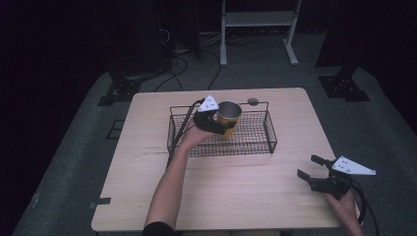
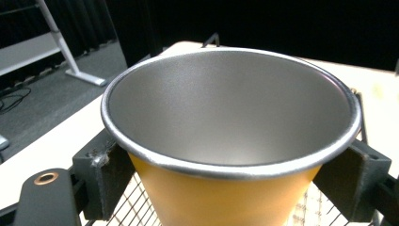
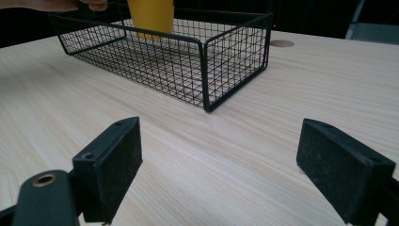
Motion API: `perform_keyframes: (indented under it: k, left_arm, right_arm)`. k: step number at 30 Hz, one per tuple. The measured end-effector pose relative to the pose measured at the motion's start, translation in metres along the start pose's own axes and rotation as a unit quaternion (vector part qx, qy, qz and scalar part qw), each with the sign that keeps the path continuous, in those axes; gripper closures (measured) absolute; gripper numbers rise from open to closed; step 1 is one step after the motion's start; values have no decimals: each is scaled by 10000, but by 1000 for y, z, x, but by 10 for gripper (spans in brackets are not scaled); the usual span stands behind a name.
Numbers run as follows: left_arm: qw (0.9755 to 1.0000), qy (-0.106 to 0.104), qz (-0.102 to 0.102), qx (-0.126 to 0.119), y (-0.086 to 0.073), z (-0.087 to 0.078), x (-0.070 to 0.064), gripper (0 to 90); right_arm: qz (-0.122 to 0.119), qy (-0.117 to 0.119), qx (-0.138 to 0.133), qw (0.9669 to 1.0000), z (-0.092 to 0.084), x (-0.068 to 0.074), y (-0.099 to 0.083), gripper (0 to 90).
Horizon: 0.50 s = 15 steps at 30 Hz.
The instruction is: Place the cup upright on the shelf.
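While the left gripper [image 1: 222,124] clamps a yellow metal cup [image 1: 228,117] over the black wire basket [image 1: 270,135], the cup sits upright with its open mouth facing up. Seen from the high view, the cup lies inside the basket's outline, toward the far left part of it, and whether its base touches the mesh floor I cannot tell. Close up in the left gripper view, the two black jaws press against the cup's yellow wall from either side, just under the rolled silver rim of the cup [image 2: 226,136] (the inside is bare grey metal), and basket mesh shows below it.

Over at the near right part of the light wooden table [image 1: 147,196], the right gripper [image 1: 311,167] is held in a hand [image 1: 344,206] just above the tabletop, well apart from the basket. Its jaws stand wide apart with nothing between them, and they point toward the basket's near right corner. From the right gripper view, the basket [image 3: 207,61] stands ahead on the wood grain, with the lower part of the cup [image 3: 150,14] visible at the basket's far side. Beyond the basket, a small round grey disc [image 1: 253,102] is set in the tabletop near the far edge.
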State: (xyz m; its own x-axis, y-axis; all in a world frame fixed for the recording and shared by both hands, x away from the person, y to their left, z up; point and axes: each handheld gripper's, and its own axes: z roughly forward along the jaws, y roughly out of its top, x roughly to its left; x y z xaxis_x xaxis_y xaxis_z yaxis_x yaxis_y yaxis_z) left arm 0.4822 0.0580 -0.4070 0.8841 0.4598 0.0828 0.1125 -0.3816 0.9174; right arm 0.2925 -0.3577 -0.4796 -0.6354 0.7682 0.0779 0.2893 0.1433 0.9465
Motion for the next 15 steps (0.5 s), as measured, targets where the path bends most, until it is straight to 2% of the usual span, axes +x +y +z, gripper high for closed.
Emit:
perform_keyframes:
  k: [9,12,15]
  left_arm:
    - [9992,-242,-98,314,-7,7,1,144]
    - [9977,-399,-146,530,-6,9,3,143]
    - [9967,-426,-20,685,-5,11,1,143]
  right_arm:
    - [6,8,-5,10000,0,0,0,137]
    - [11,4,-7,10000,0,0,0,136]
    - [21,4,-7,10000,0,0,0,136]
